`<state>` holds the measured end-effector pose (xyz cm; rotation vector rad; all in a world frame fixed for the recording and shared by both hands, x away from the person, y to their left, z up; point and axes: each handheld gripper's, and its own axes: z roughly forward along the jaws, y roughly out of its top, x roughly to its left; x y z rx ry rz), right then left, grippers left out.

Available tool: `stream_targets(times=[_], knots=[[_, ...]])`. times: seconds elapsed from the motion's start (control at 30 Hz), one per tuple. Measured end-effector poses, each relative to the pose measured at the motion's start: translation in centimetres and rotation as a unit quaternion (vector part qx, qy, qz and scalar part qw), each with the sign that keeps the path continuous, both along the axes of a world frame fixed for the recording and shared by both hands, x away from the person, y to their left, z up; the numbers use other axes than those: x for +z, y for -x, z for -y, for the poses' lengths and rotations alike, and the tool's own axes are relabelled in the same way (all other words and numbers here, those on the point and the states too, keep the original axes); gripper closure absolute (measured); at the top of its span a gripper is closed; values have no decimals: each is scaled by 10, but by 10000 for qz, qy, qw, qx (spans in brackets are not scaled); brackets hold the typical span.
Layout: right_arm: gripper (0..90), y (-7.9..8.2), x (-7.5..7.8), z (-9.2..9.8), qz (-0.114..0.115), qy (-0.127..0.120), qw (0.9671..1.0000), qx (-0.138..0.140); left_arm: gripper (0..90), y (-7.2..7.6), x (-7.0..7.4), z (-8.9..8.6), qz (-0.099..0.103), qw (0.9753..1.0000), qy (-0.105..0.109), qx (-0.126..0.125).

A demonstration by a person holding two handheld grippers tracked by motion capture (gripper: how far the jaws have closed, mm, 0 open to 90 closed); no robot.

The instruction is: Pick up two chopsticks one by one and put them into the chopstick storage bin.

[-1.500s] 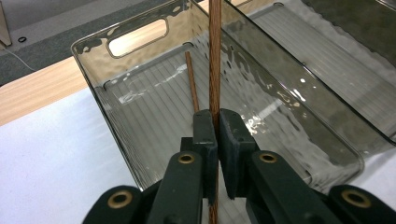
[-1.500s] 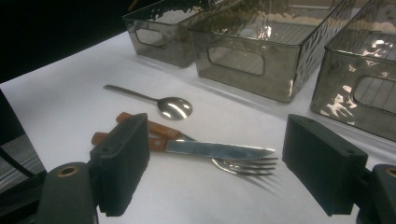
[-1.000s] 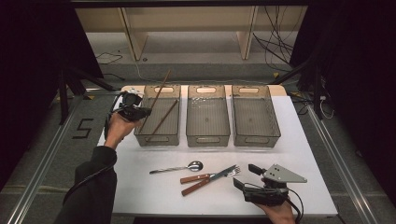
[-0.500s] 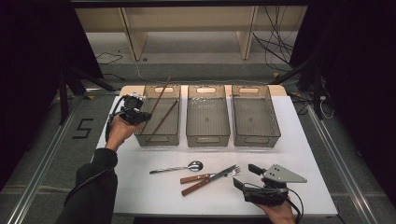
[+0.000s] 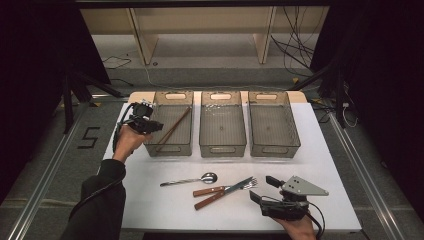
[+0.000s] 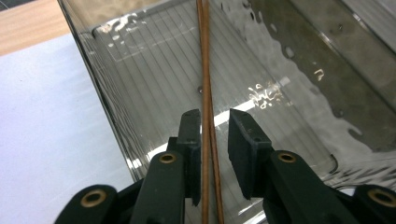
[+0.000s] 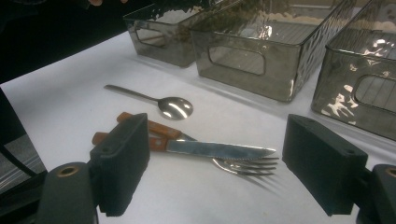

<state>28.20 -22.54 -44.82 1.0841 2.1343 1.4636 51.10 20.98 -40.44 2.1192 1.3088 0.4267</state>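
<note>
Left hand-held gripper [image 6: 210,126]: held over the near left corner of the left-hand smoky clear plastic bin [image 5: 165,148]; its jaws stand a narrow gap apart, with the pair of thin brown wooden chopsticks [image 6: 206,88] running between them, close against one jaw and clear of the other (not clamped, as far as the left gripper view shows).
Chopsticks in the high view [image 5: 173,127]: inside that left bin, lying on a slant from its near left corner toward its far right side.
Right hand-held gripper [image 7: 215,172]: low over the near right part of the white counter [image 5: 150,210], jaws spread wide with nothing between them, pointing toward the cutlery.
Cutlery on the counter: a steel spoon [image 7: 159,102] lies farthest from the jaws; a steel knife with a wooden handle [image 7: 205,149] lies across a steel fork with a wooden handle [image 7: 243,165], touching it.
Other bins: the middle bin [image 5: 222,125] and the right bin [image 5: 272,125] stand side by side beyond the cutlery (same smoky plastic).
</note>
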Motion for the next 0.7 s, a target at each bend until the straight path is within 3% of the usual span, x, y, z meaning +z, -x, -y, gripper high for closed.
stream_targets(times=[0.33,0.57,0.7], knots=[[238,0,0,0,5,5,10000,-4,454,20,12,8,79,9996,124,-256],[238,0,0,0,8,17,10000,-1,380,38,15,10,125,9985,333,-426],[238,1,0,0,15,18,10000,-1,330,50,13,12,187,9968,415,-657]])
